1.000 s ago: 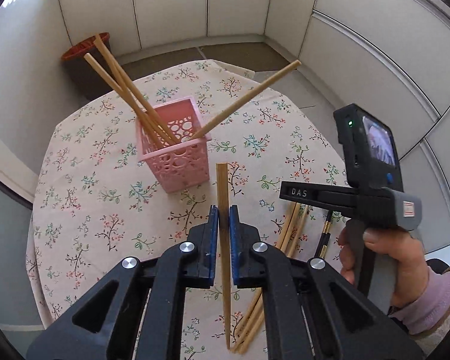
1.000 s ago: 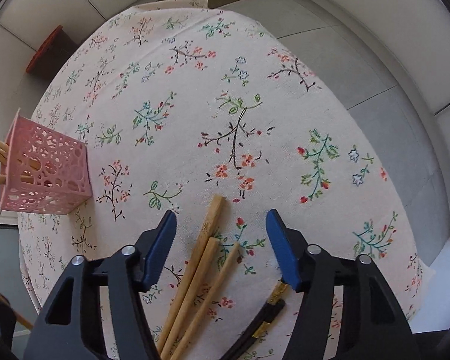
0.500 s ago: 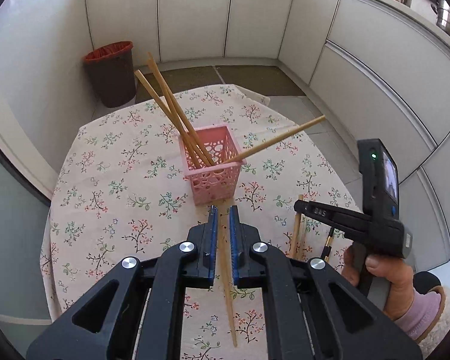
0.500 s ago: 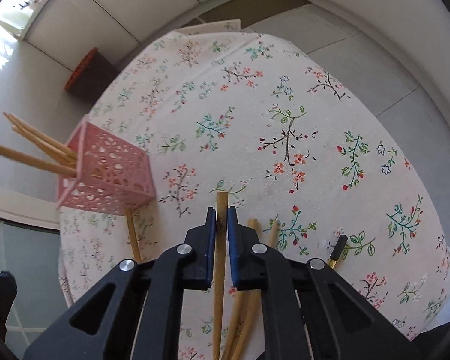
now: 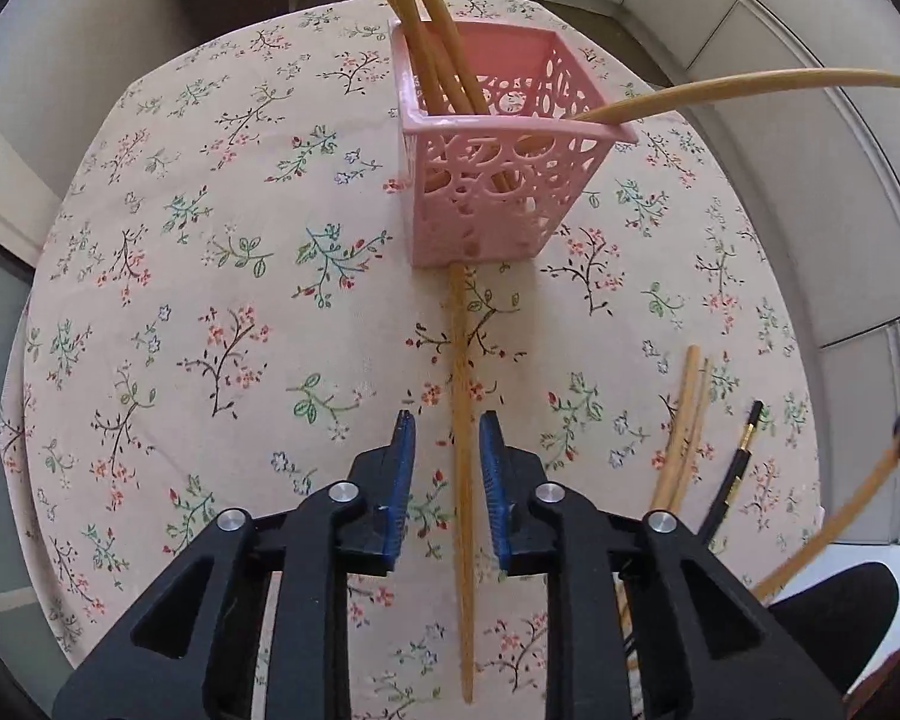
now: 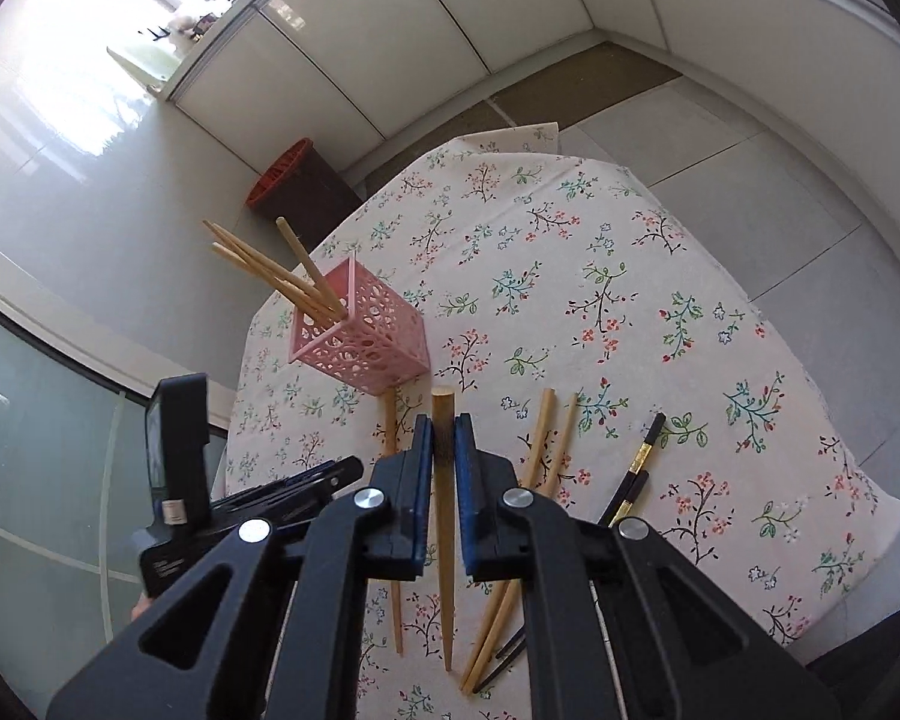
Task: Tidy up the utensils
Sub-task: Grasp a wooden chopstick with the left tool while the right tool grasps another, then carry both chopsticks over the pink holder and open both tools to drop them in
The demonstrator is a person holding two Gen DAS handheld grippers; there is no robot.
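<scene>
1. The tablecloth point(image 5: 222, 276) is cream, printed with small sprigs of pink, red, blue and green flowers on dark stems.
2. The basket point(image 5: 498, 180) is pale pink, with a cut-out pattern of circles and ovals.
3. The bamboo chopsticks point(image 6: 543, 468) are light tan.
4. The lacquered chopsticks point(image 6: 636, 468) are black with gold bands.
5. The gripper pads point(image 5: 403, 480) are blue on black frames.
6. The bin point(image 6: 306, 192) is dark brown with an orange-red rim.
</scene>
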